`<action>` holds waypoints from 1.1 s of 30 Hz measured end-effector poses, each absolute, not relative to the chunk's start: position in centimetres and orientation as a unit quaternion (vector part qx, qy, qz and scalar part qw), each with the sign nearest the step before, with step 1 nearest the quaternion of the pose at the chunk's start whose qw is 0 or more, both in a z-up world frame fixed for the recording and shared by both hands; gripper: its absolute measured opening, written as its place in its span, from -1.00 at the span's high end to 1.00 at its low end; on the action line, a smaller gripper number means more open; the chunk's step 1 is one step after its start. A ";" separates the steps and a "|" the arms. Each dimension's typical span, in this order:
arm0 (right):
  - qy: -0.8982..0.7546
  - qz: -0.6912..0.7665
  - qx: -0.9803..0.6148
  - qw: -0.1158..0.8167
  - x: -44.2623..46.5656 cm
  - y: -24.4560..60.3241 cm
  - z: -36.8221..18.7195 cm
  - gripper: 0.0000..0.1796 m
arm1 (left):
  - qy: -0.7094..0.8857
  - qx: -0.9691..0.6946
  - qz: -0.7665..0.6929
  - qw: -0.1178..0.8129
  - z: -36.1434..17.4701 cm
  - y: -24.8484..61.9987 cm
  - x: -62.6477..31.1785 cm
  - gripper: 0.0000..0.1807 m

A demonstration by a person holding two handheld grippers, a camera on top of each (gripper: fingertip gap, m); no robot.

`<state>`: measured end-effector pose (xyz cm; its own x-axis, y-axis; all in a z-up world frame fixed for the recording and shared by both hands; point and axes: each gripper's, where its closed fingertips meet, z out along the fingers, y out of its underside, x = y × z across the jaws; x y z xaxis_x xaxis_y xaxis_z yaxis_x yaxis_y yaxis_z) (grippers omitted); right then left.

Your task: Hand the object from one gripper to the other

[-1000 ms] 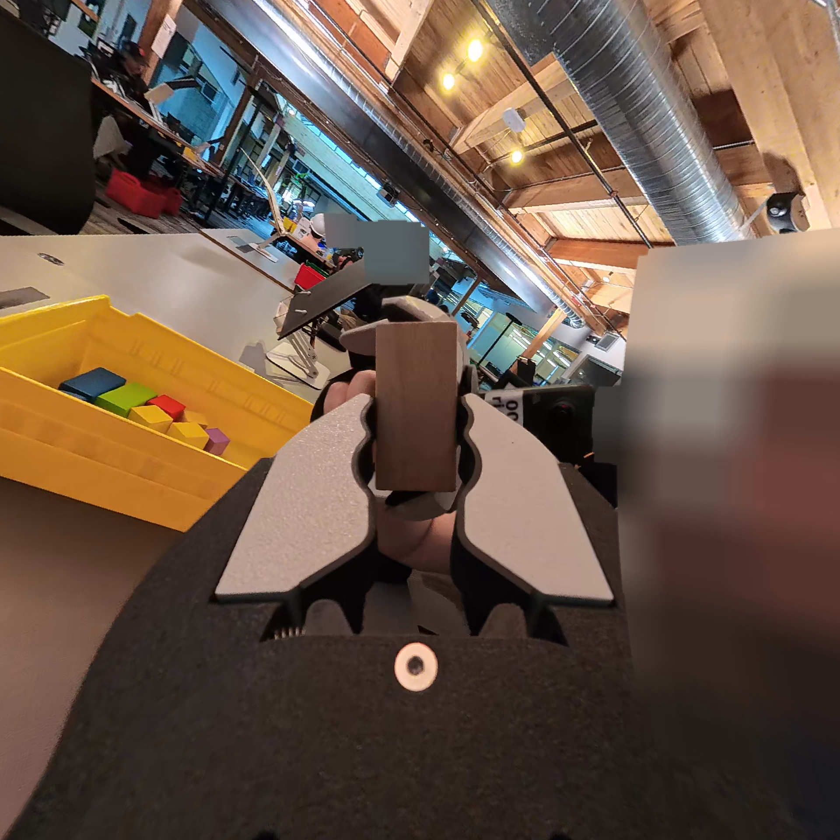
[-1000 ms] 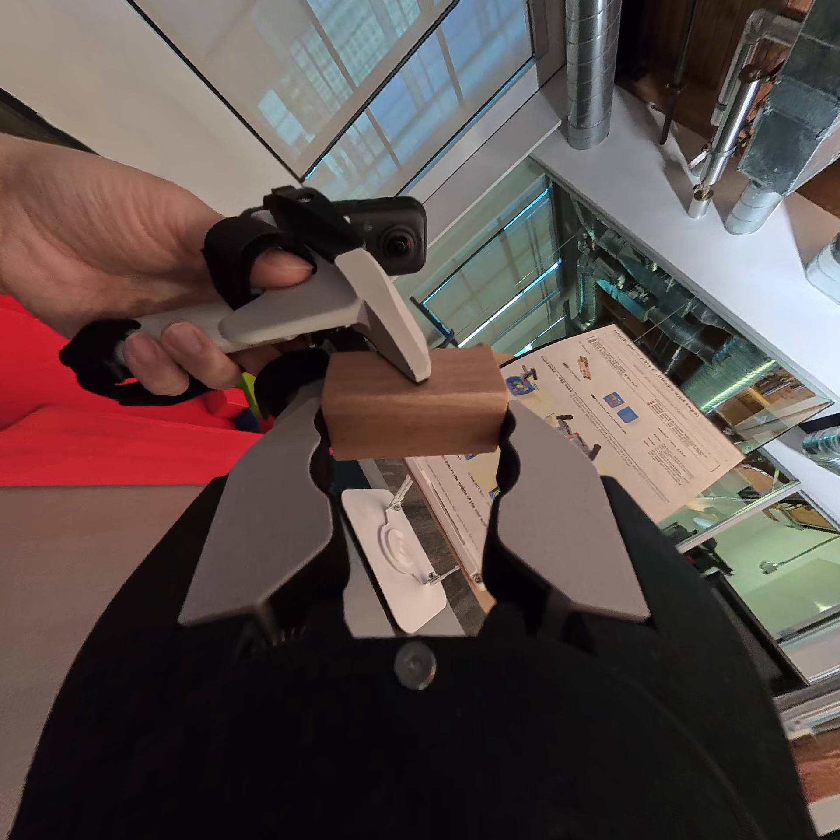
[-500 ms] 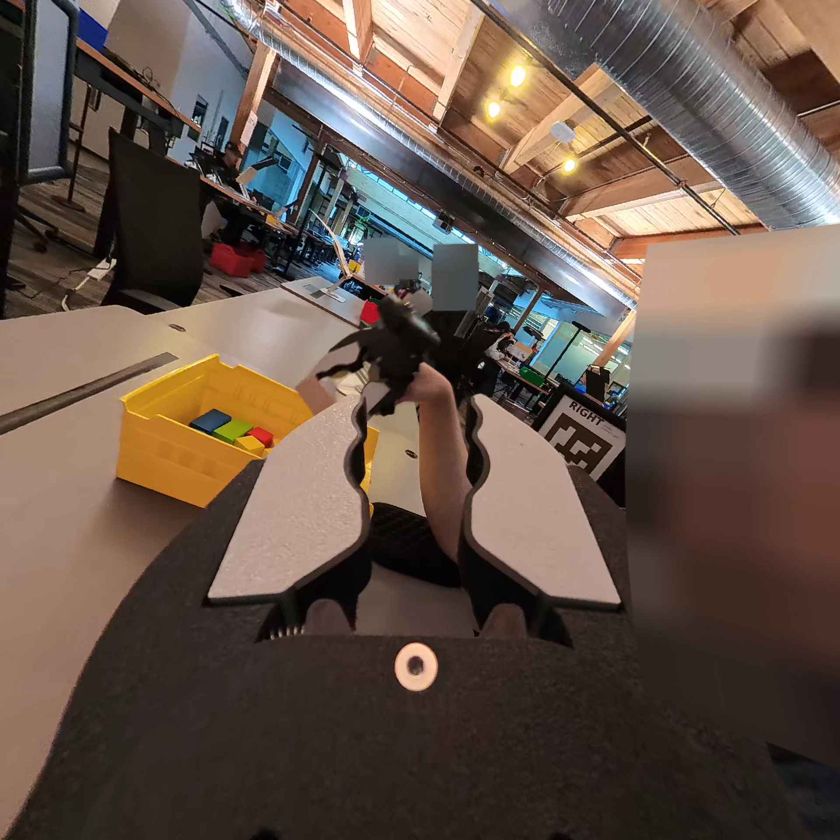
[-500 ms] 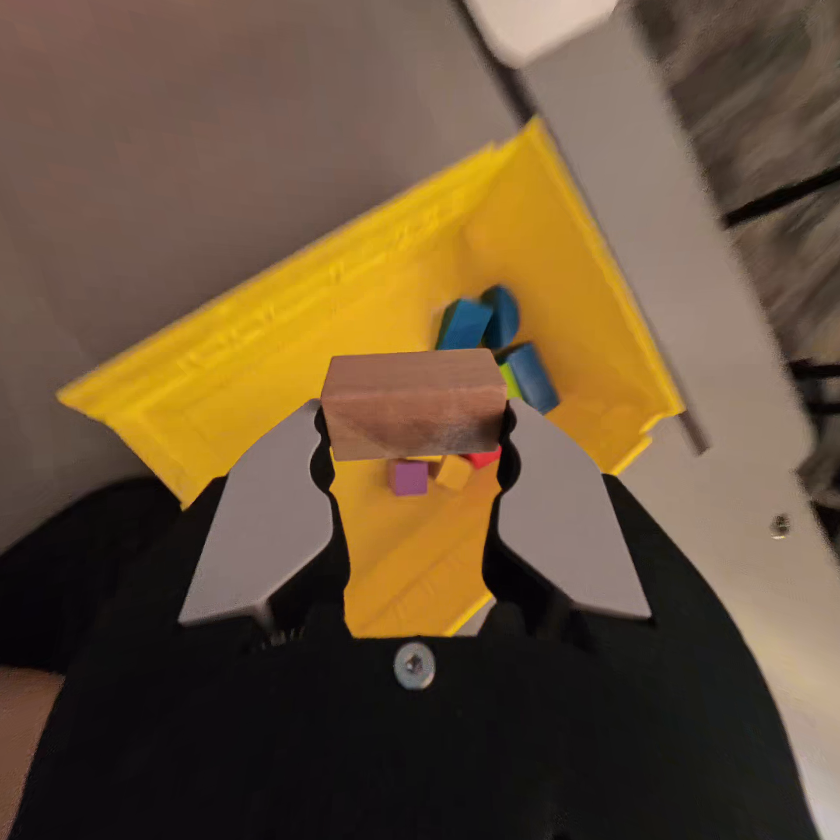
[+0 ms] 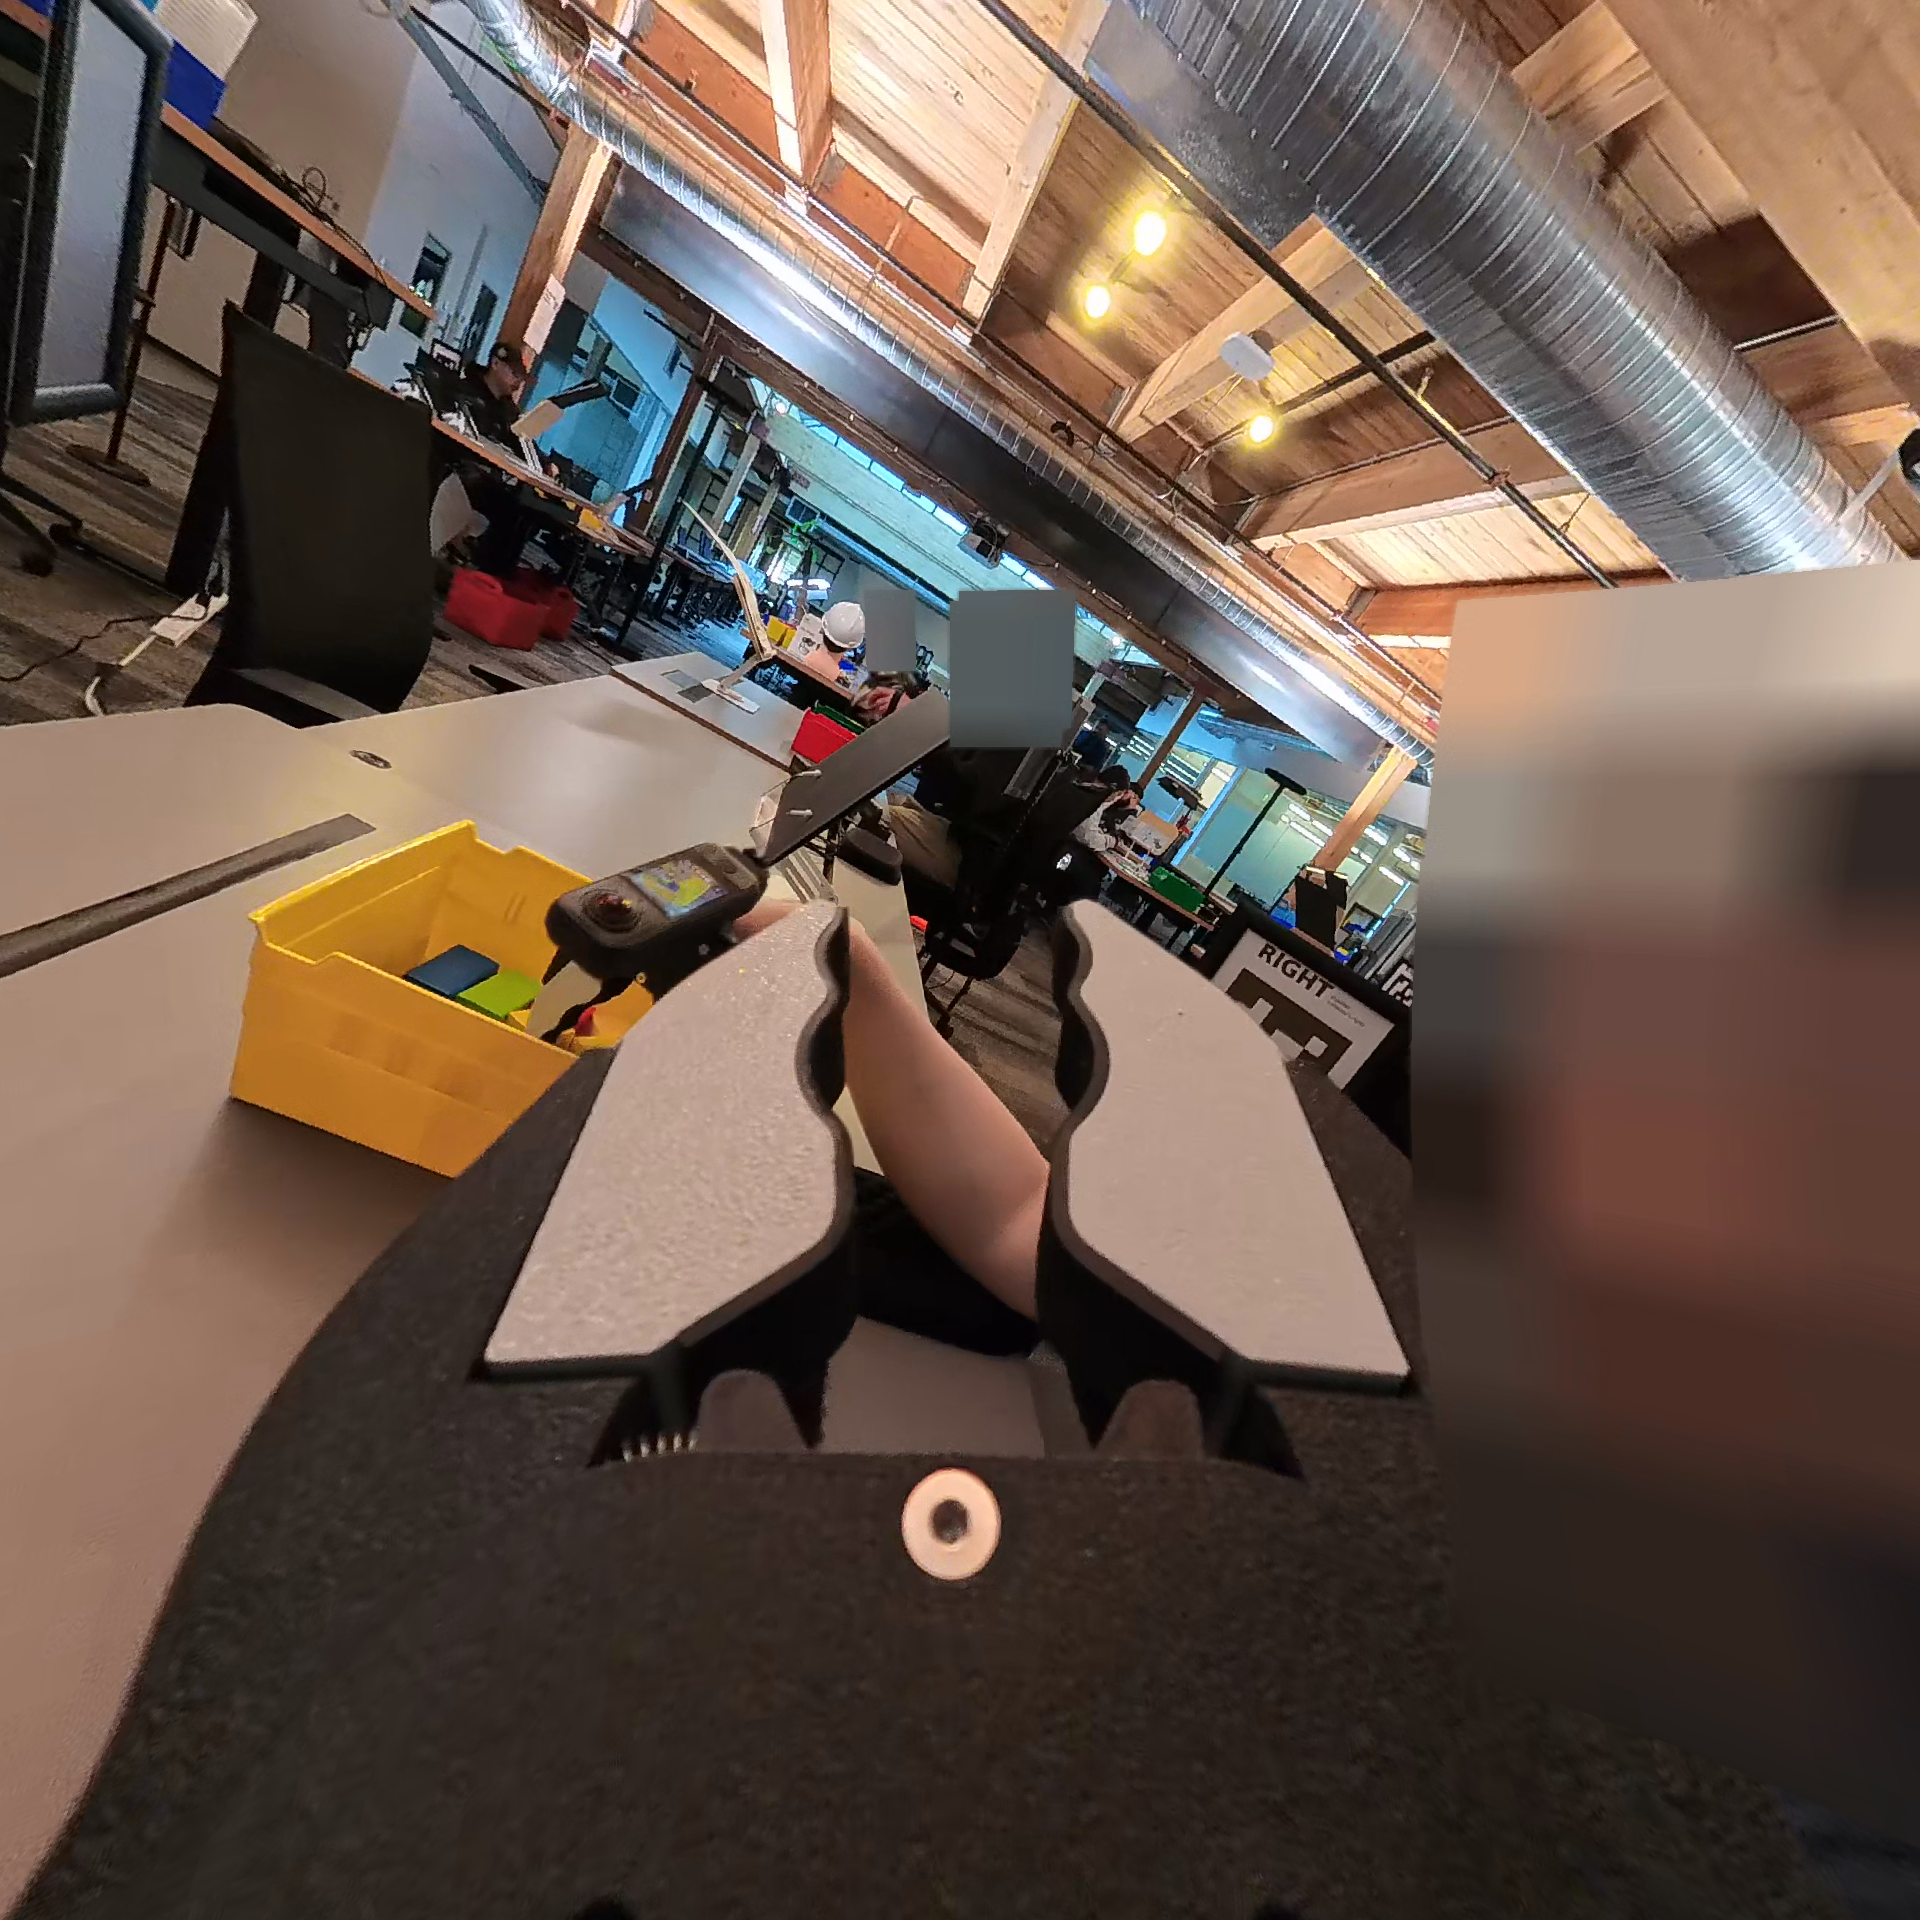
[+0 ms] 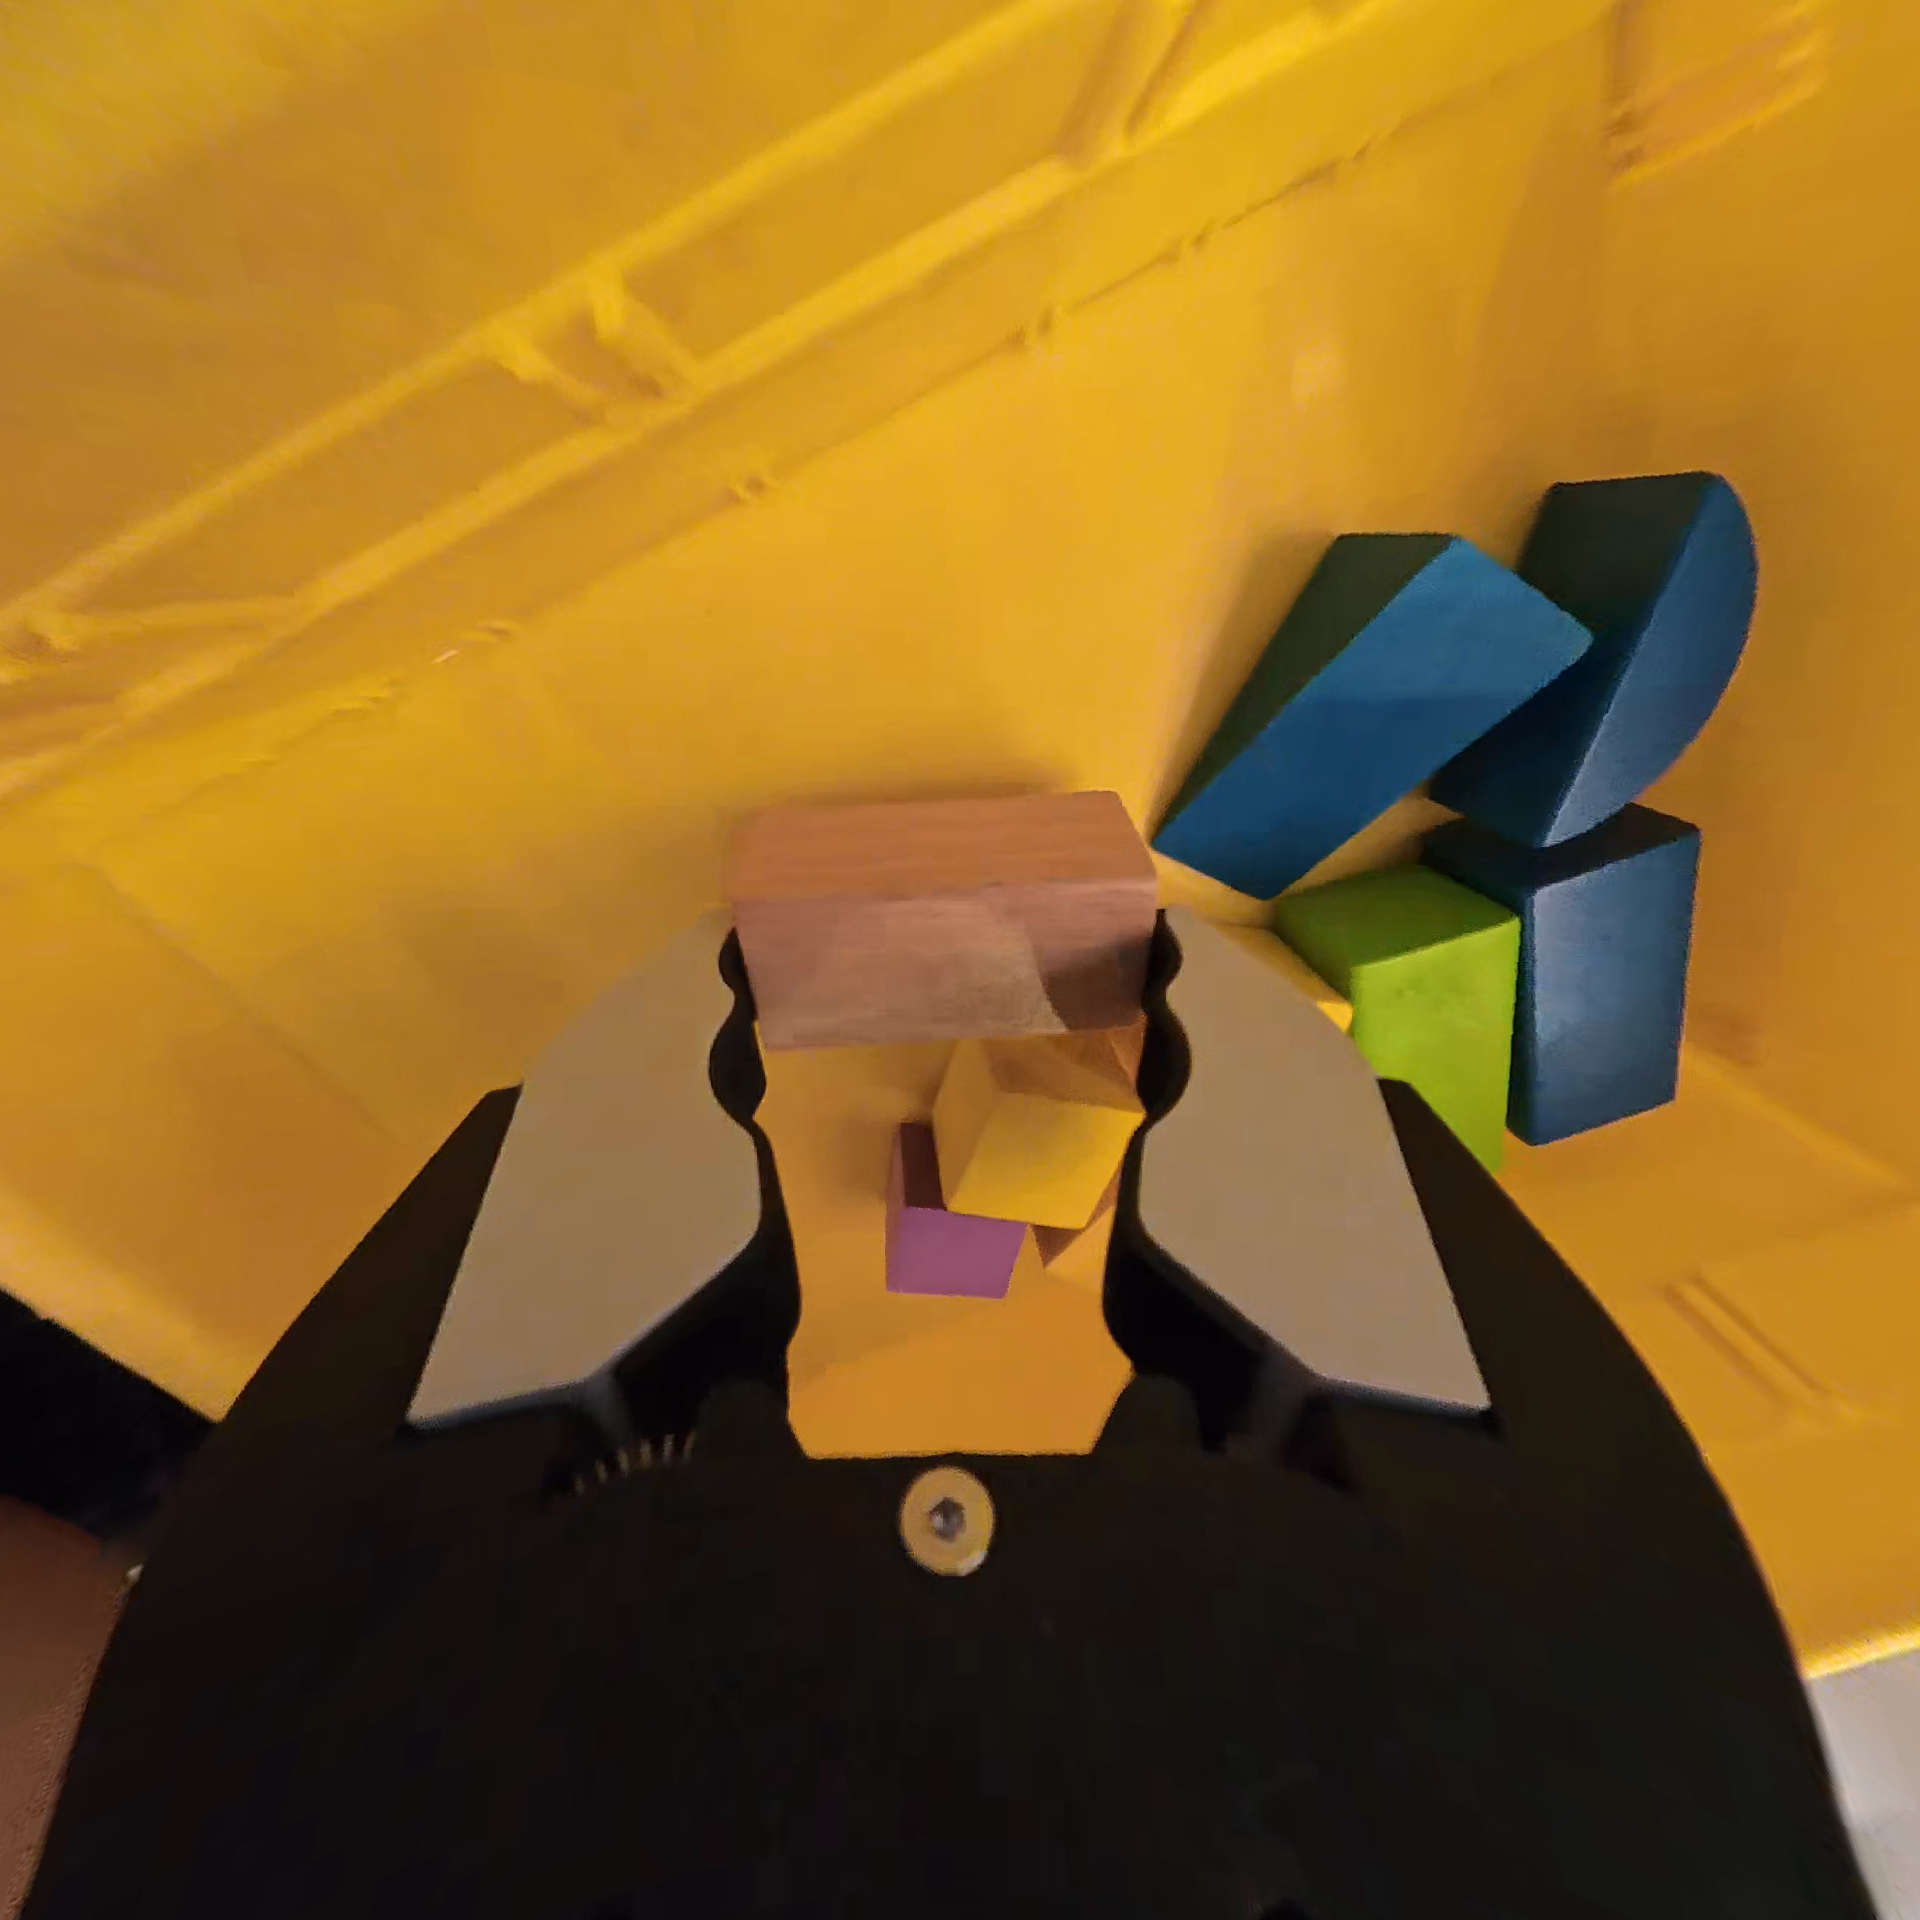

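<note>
Gripping a smooth rectangular wooden block [image 6: 940,920], my right gripper [image 6: 943,997] hangs over the yellow plastic bin [image 6: 623,520]; my left gripper [image 5: 951,1023] jaws gape, empty.

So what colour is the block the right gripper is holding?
Plain brown wood grain, unpainted: the block shows best in the right wrist view, over the yellow bin.

One yellow bin [image 6: 727,468]. Blocks inside: three blue [image 6: 1361,707], one green [image 6: 1434,997], one yellow [image 6: 1039,1153], one purple [image 6: 945,1247], all toward its right wall. One brown wooden block [image 6: 935,914]. Two grippers [image 5: 948,966]. One grey table [image 5: 125,1039].
</note>
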<state>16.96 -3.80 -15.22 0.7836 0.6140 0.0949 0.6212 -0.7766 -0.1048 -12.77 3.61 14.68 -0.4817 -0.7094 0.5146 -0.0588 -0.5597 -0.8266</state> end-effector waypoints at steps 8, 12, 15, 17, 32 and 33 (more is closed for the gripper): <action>-0.374 -0.033 -0.924 0.069 16.7 -3.3 -15.7 0.19 | 0.406 -0.453 -0.761 0.225 15.4 4.2 -13.6 0.60; -0.360 -0.029 -0.929 0.078 17.1 -3.2 -15.7 0.19 | 0.397 -0.447 -0.770 0.221 15.6 4.4 -13.9 0.61; -0.361 -0.040 -0.928 0.089 17.4 -2.9 -15.7 0.19 | 0.400 -0.448 -0.767 0.226 15.7 4.5 -14.0 0.61; -0.363 -0.052 -0.926 0.092 17.7 -2.7 -15.6 0.19 | 0.402 -0.447 -0.766 0.226 15.7 4.4 -14.0 0.61; -0.340 -0.095 -0.919 0.177 18.2 -2.8 -11.0 0.26 | 0.396 -0.520 -0.692 0.306 14.6 9.2 -17.1 0.61; -0.339 -0.099 -0.914 0.199 18.0 -2.6 -9.9 0.27 | 0.394 -0.554 -0.651 0.338 13.6 10.9 -17.6 0.61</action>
<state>18.03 -2.61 -9.85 0.7502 0.5811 0.3156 0.6597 -0.6908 -0.2961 -17.63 10.89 13.62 -0.1573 -0.8761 0.4558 0.0034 -0.4620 -0.8869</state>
